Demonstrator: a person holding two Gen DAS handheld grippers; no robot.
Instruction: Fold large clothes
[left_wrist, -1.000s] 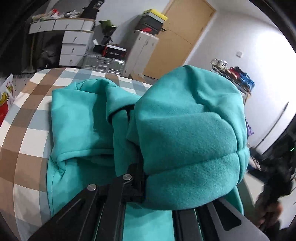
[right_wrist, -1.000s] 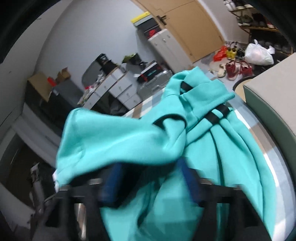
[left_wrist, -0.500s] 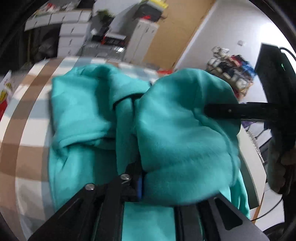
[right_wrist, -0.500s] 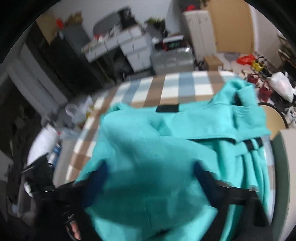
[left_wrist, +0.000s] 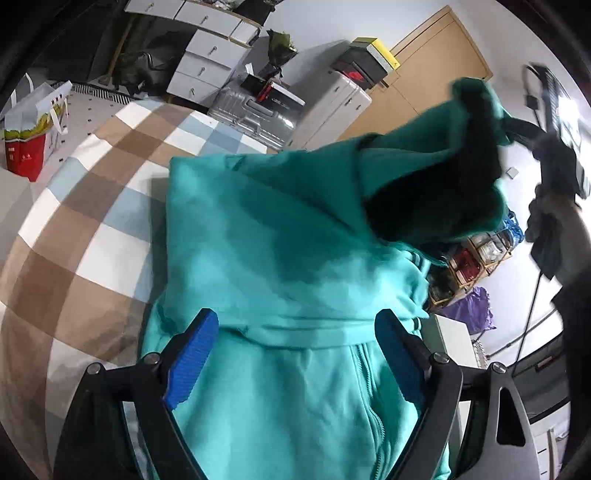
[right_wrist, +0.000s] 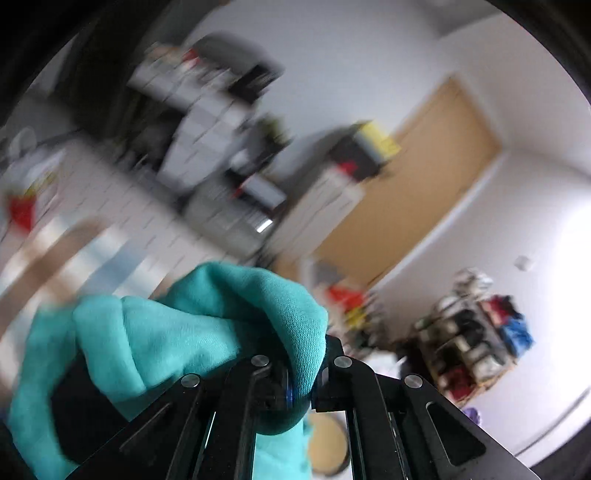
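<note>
A teal zip hoodie (left_wrist: 280, 258) lies on the checked bed cover (left_wrist: 92, 221). My left gripper (left_wrist: 295, 347) is open just above the hoodie's front, its blue pads (left_wrist: 192, 354) on either side of the fabric near the zip, holding nothing. My right gripper (right_wrist: 303, 384) is shut on a fold of the teal hoodie (right_wrist: 207, 332) and holds it raised off the bed. In the left wrist view that lifted part (left_wrist: 436, 184) hangs from the right gripper at the upper right, its dark inside showing.
Beyond the bed stand white drawers (left_wrist: 207, 62), a silver suitcase (left_wrist: 255, 114), a white cabinet with boxes (left_wrist: 340, 99) and a wooden door (left_wrist: 424, 62). A red bag (left_wrist: 29, 147) sits on the floor at left. A cluttered shelf (right_wrist: 476, 332) stands at right.
My left gripper has let go of the hoodie and opened. My right gripper has closed on the fabric and lifted it up and to the right; its view is blurred by fast motion.
</note>
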